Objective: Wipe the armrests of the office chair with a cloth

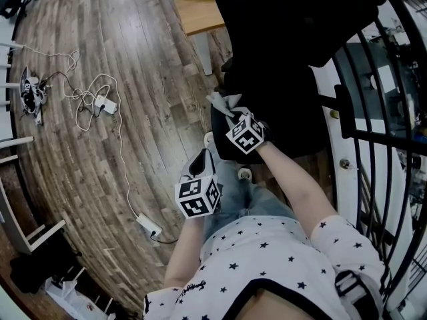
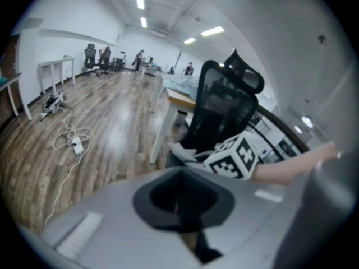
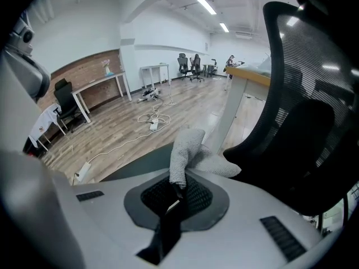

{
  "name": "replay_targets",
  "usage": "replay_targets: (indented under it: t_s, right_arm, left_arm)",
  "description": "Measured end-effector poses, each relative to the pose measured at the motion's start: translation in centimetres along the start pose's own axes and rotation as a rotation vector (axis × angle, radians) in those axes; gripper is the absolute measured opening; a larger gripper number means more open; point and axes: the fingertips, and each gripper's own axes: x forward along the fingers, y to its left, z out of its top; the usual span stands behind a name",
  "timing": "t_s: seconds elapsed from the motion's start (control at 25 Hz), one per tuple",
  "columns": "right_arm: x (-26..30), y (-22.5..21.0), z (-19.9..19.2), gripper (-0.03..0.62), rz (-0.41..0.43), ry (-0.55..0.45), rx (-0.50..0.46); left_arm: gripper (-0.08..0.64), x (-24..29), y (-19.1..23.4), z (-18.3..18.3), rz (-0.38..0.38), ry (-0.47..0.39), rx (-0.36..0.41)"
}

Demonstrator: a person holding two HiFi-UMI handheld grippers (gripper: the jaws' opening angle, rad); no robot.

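Jaws of the right gripper (image 3: 177,192): squeezed tight on the bottom end of a fluffy grey cloth (image 3: 189,150). The rest of the cloth sticks up and flops forward.
Jaws of the left gripper (image 2: 182,200): pressed together, with nothing between them.
Where the cloth is: it lies on the dark flat armrest (image 3: 140,164) at the side of the black mesh office chair (image 3: 303,122). In the head view the cloth (image 1: 223,102) touches the chair's (image 1: 280,79) left edge.
Where the right gripper is: right at the chair, just behind the cloth, held by a bare arm.
Where the left gripper is: lower in the head view (image 1: 202,160), closer to the person and apart from the chair. It points toward the right gripper.
Floor: brown wood planks (image 1: 133,52), with a long white cable (image 1: 90,99) lying in loops well away from the chair.
Behind the chair: a light wooden worktop (image 1: 199,13) on a white leg.
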Motion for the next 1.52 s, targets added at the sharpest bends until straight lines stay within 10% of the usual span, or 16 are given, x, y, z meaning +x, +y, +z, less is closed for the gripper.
replay_targets:
  t_s: [1.52]
  right_arm:
    - [-4.2,10.2,-6.2,0.028,0.123,0.092,-0.133]
  left_arm:
    - [0.003,-5.1,-1.7,-2.4,-0.006,-0.055,0.040]
